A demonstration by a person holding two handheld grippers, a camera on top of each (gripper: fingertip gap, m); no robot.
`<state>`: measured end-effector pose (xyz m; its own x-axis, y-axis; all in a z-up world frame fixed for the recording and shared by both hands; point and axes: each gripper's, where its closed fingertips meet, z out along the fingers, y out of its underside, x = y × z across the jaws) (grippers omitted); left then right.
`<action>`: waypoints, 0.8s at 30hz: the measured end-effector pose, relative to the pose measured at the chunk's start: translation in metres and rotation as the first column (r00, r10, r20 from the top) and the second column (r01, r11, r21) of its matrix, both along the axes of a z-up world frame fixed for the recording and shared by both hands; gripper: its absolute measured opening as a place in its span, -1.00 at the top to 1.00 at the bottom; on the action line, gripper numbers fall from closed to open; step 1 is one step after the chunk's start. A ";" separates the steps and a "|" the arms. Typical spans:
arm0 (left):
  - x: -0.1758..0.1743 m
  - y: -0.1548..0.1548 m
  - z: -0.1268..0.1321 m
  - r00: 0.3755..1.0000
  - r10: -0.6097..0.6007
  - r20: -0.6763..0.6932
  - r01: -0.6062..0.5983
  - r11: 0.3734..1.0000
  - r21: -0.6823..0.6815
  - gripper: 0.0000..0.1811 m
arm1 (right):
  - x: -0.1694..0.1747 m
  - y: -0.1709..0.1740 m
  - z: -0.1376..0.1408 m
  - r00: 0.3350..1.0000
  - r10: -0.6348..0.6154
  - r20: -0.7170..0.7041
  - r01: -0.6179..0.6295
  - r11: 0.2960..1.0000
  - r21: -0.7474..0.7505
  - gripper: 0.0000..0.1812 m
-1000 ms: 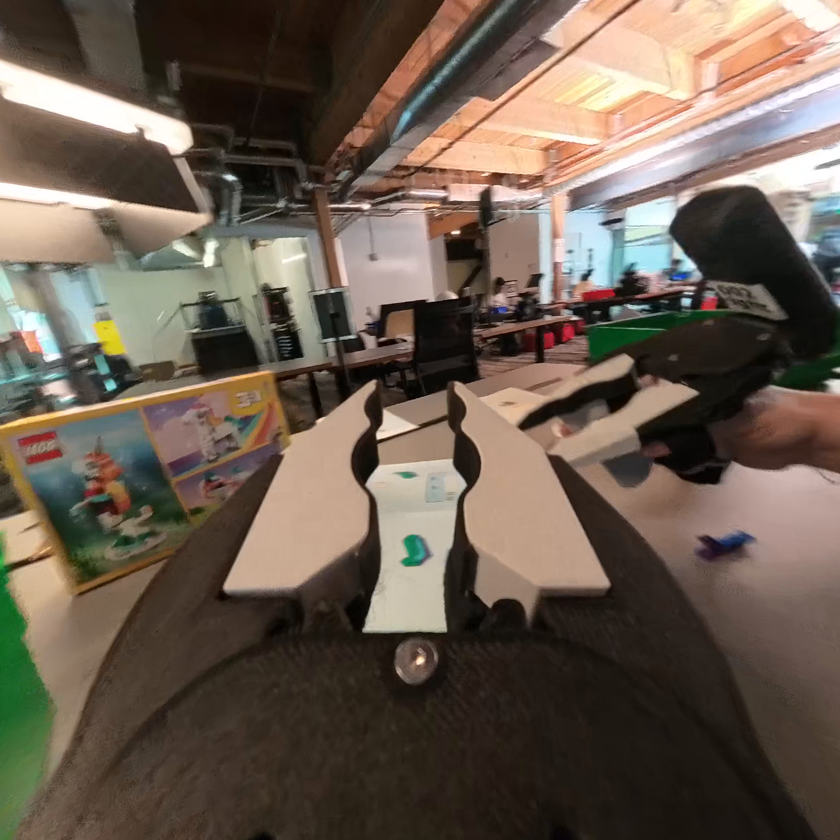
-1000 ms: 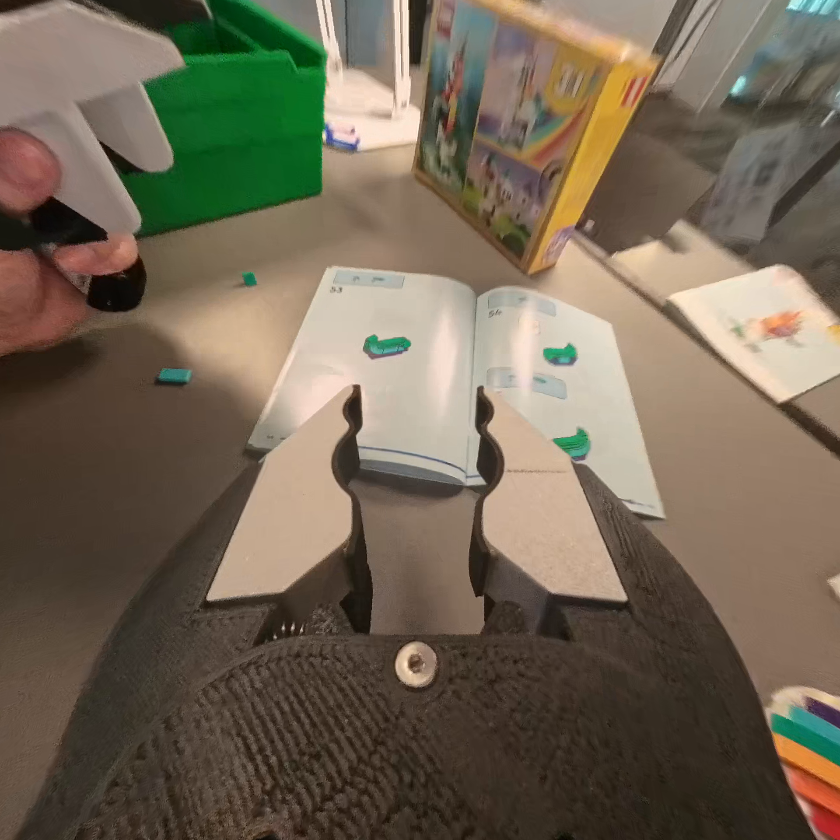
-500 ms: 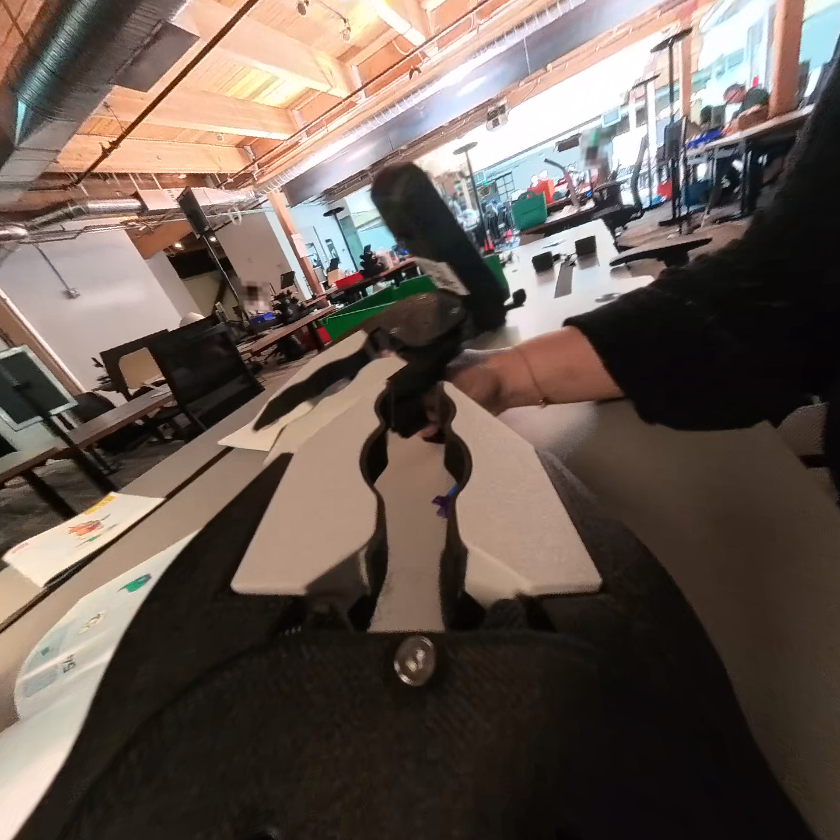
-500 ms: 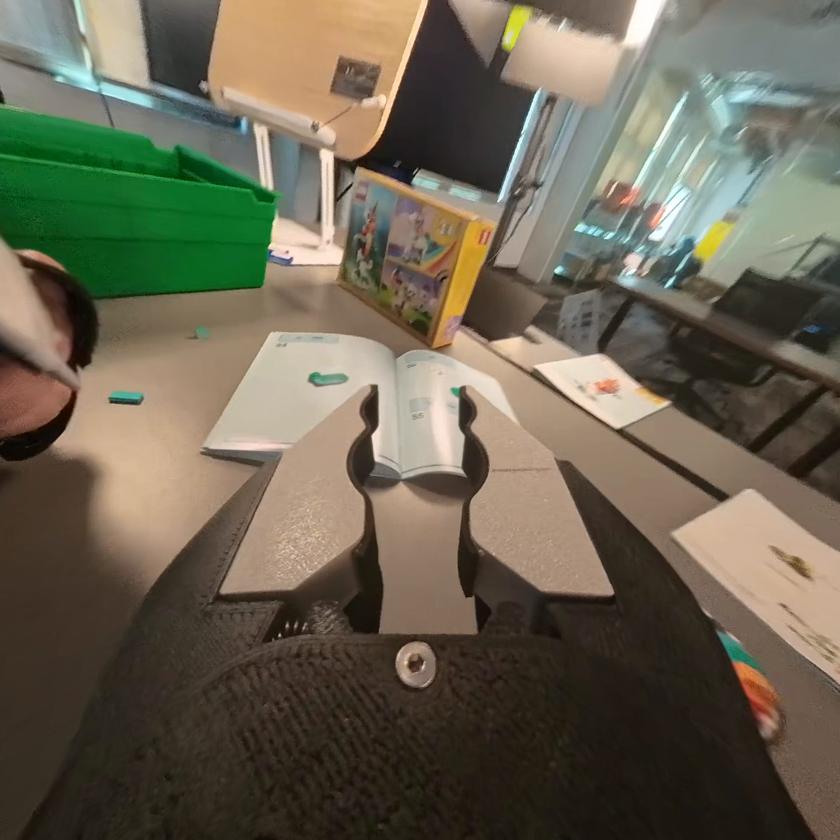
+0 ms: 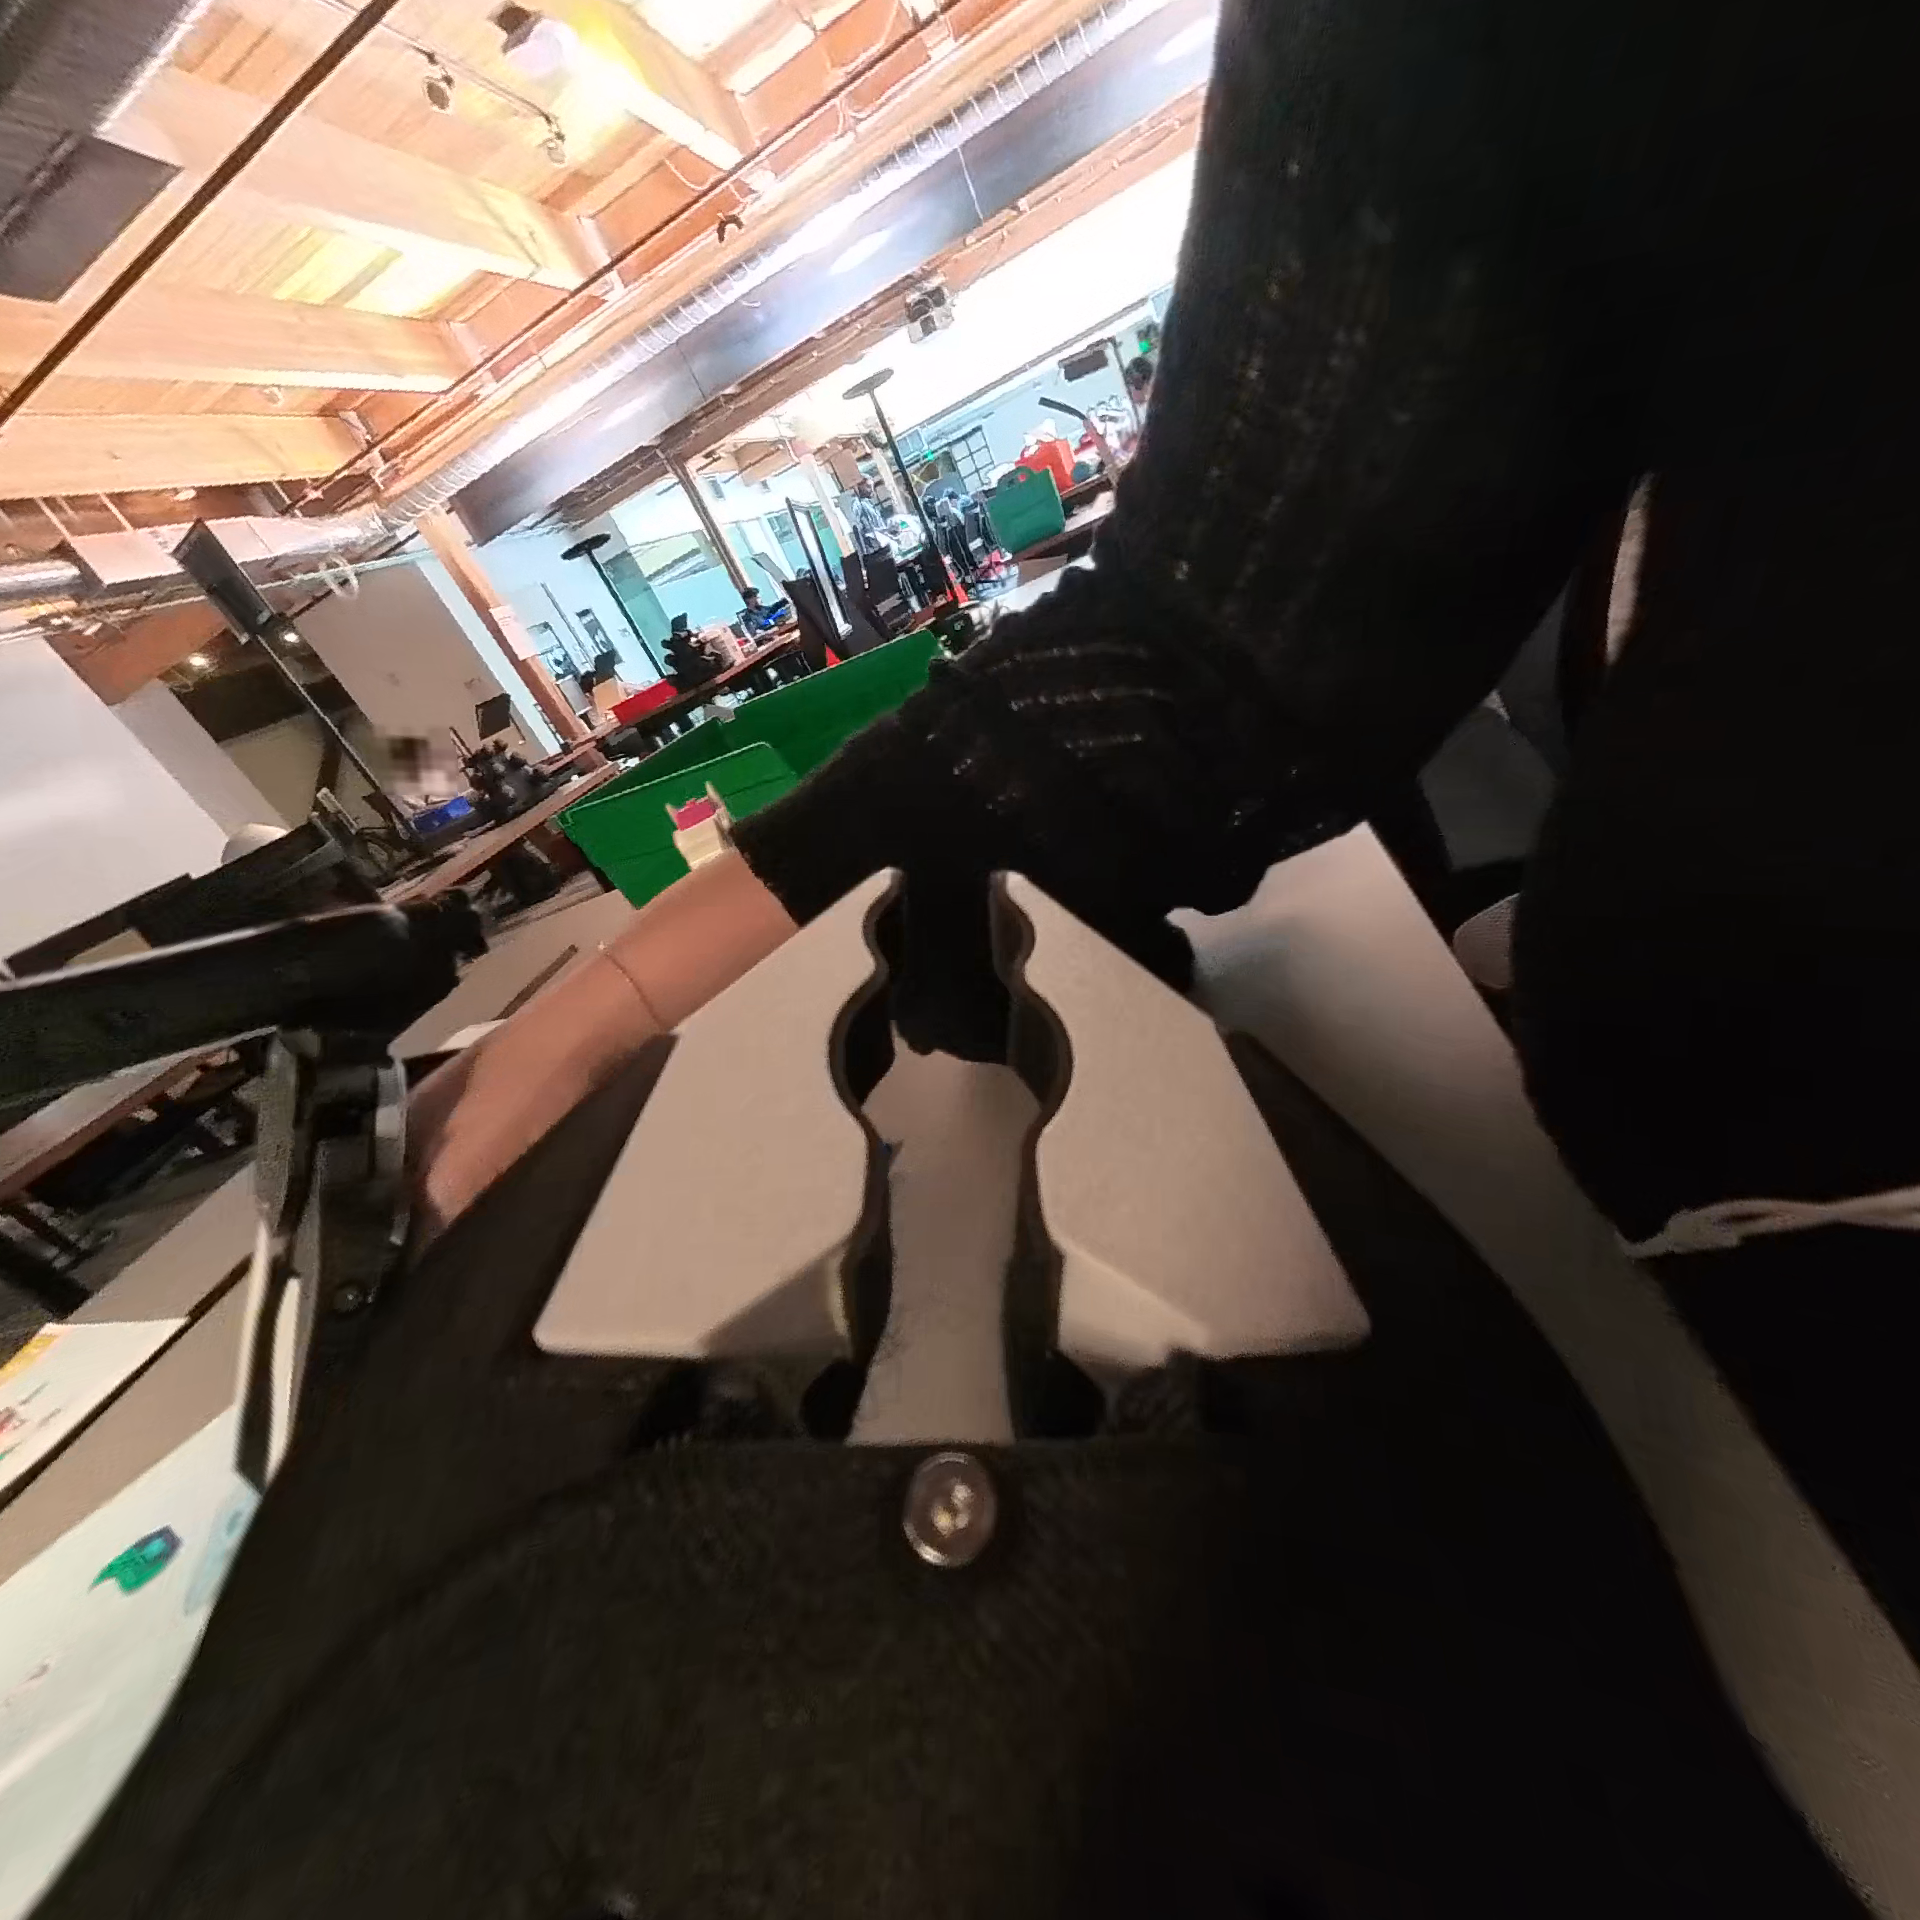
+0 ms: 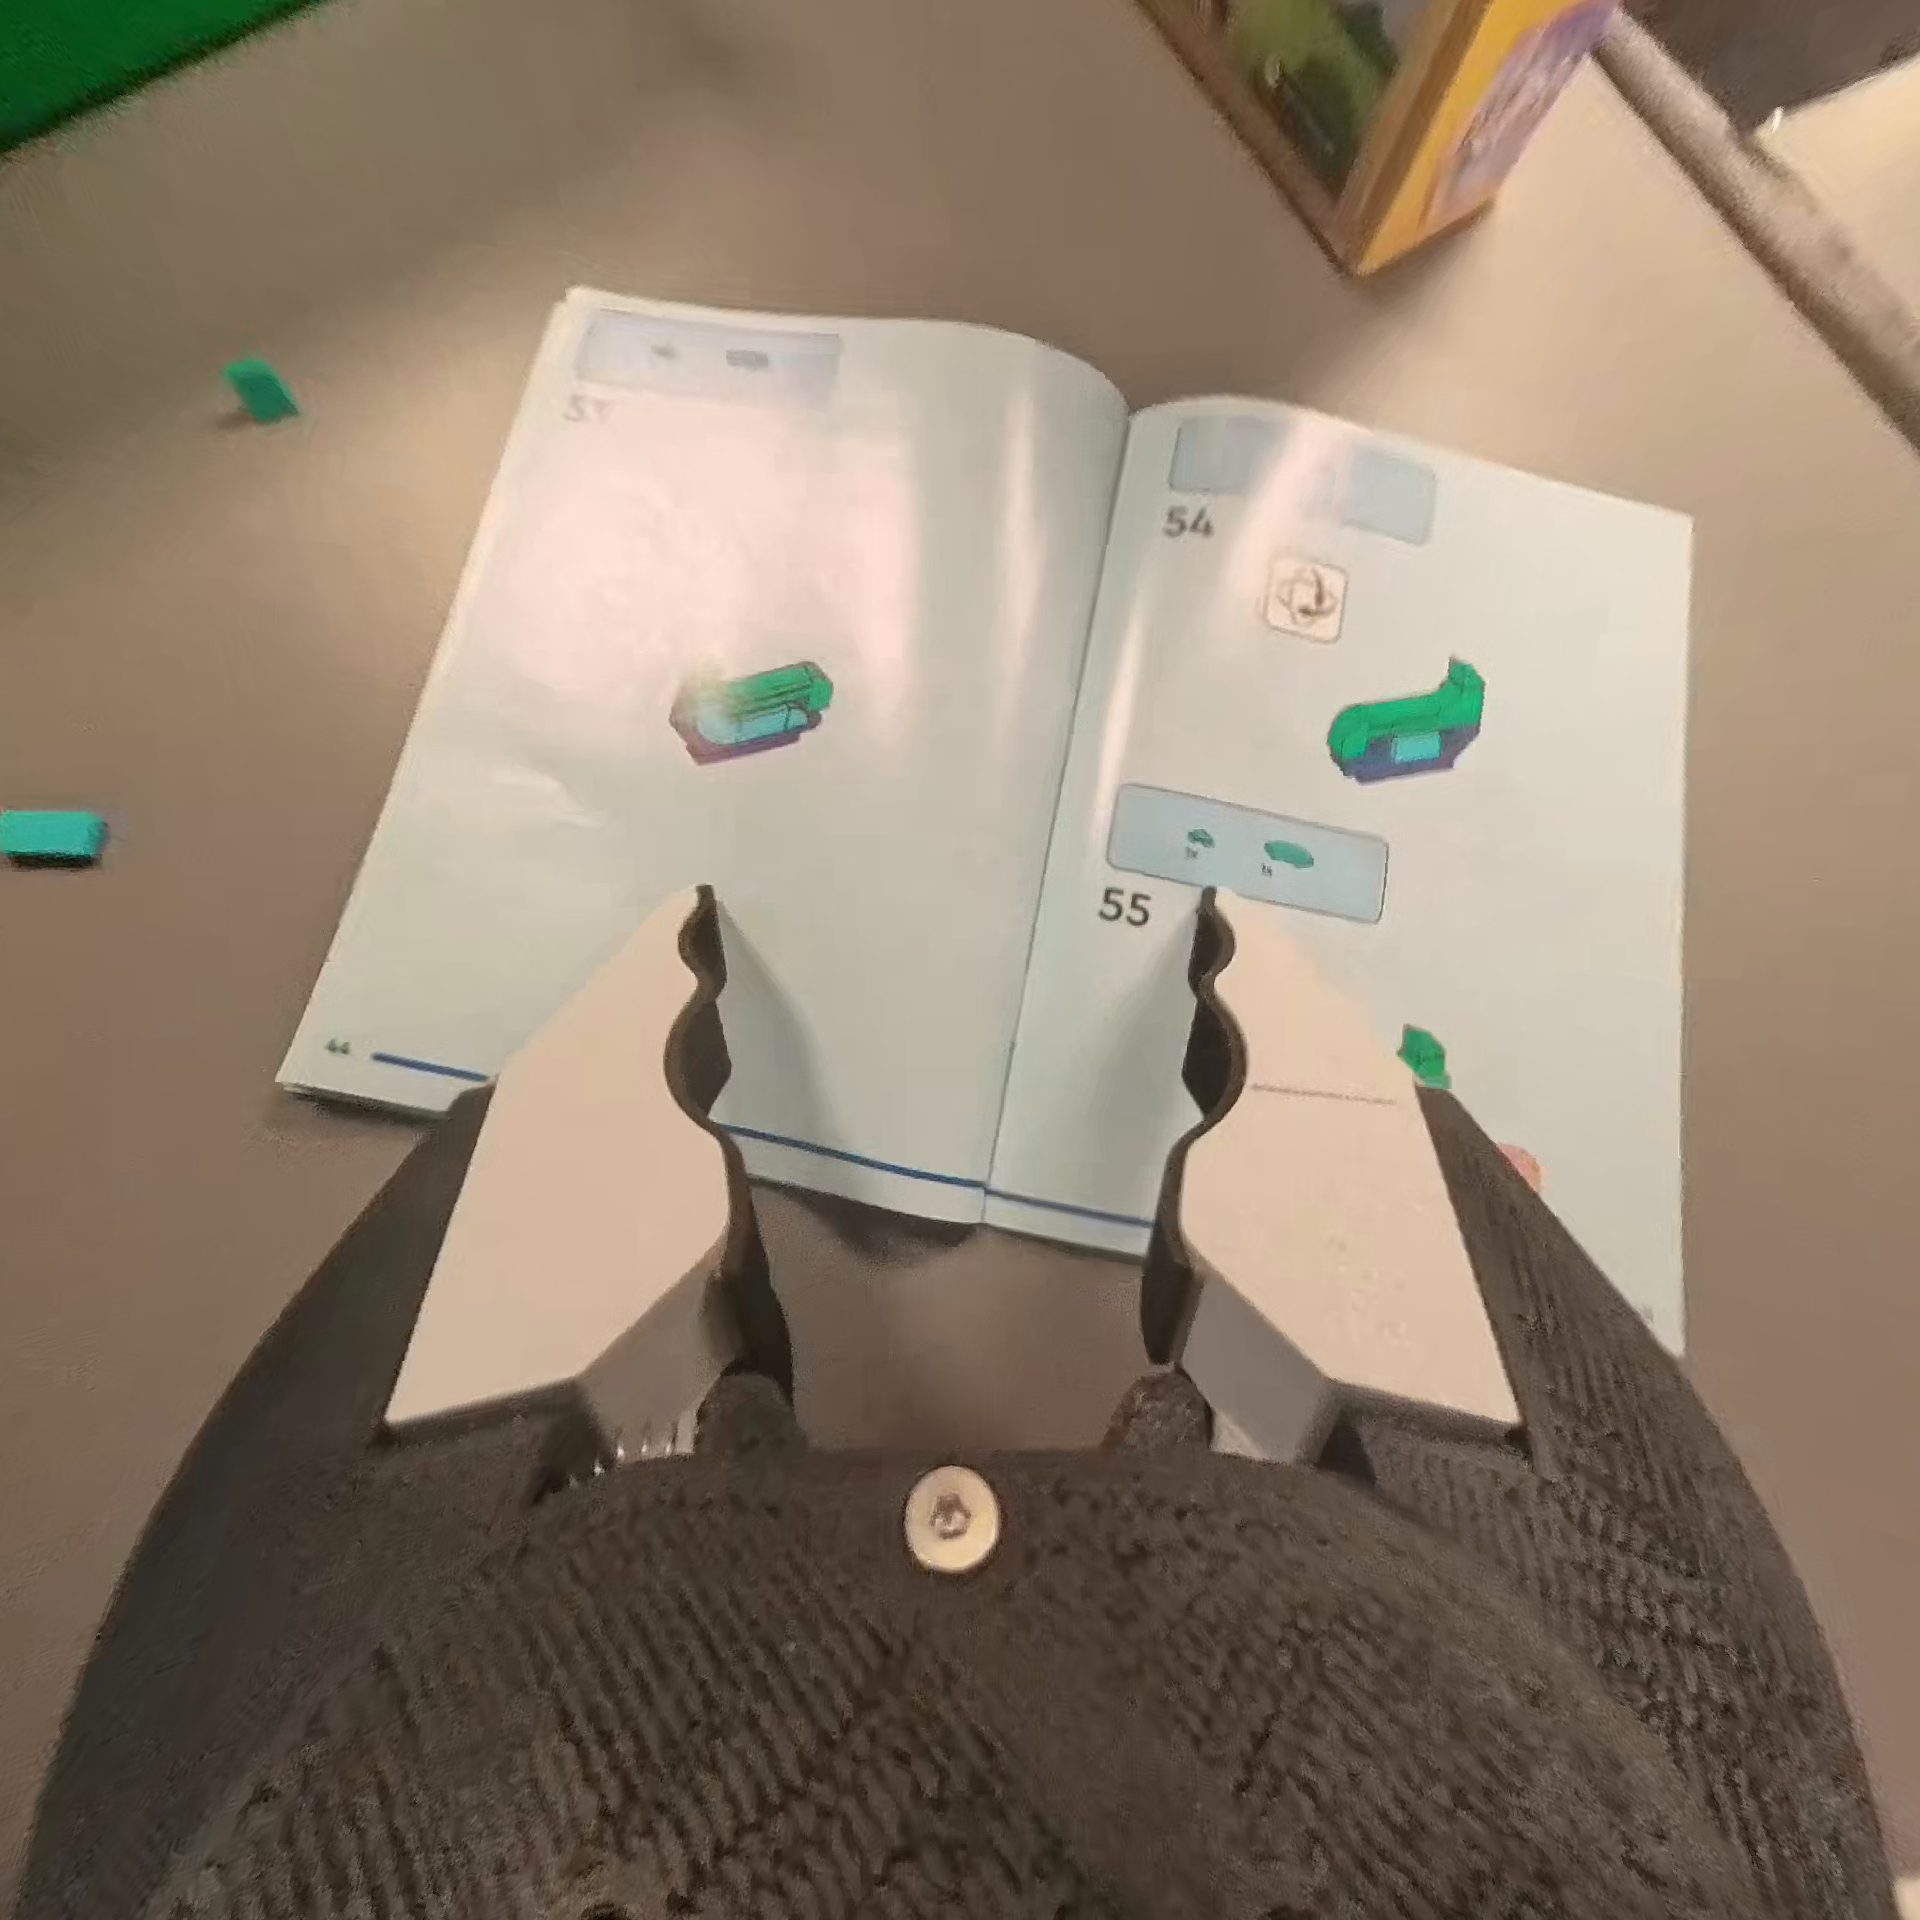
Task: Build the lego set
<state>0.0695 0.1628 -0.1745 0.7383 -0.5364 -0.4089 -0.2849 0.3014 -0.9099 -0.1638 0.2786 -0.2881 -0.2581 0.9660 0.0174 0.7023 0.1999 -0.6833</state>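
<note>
Two small teal lego bricks lie loose on the grey bench (image 6: 935,187), well apart from each other: one flat piece (image 6: 52,836) at the far left edge of the right wrist view, another (image 6: 260,390) farther back, both left of the open instruction booklet (image 6: 831,831). Judging by their look, they are light, rigid, smooth-sided plastic, likely to skate on the bench if nudged, so a pinch across the two long sides, low and square, seems the safest hold; the thin profile leaves little to grip.

The right hand-held gripper (image 6: 951,894) hovers over the booklet's lower edge with its fingers spread wide and nothing between them. The yellow lego box (image 6: 1434,156) stands beyond the booklet at upper right.

The left hand-held gripper (image 5: 943,883) points toward the person's dark sleeve (image 5: 1143,727); its fingers stand a narrow gap apart, holding nothing. Green bins (image 5: 831,727) sit farther back on the bench.
</note>
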 end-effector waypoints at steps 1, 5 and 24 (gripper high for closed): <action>0.001 -0.001 0.000 1.000 -0.001 -0.005 0.001 1.000 0.004 0.84 | 0.001 0.002 -0.001 0.999 -0.040 0.009 0.040 0.999 -0.023 0.00; -0.003 0.000 0.002 1.000 0.004 0.015 -0.004 1.000 -0.003 0.84 | 0.010 0.021 -0.001 0.971 -0.238 0.008 0.238 0.971 -0.026 0.01; -0.032 0.011 0.012 0.977 0.053 0.205 -0.040 0.997 -0.066 0.83 | 0.161 0.037 0.143 0.485 -0.117 -0.867 0.531 0.827 0.186 0.37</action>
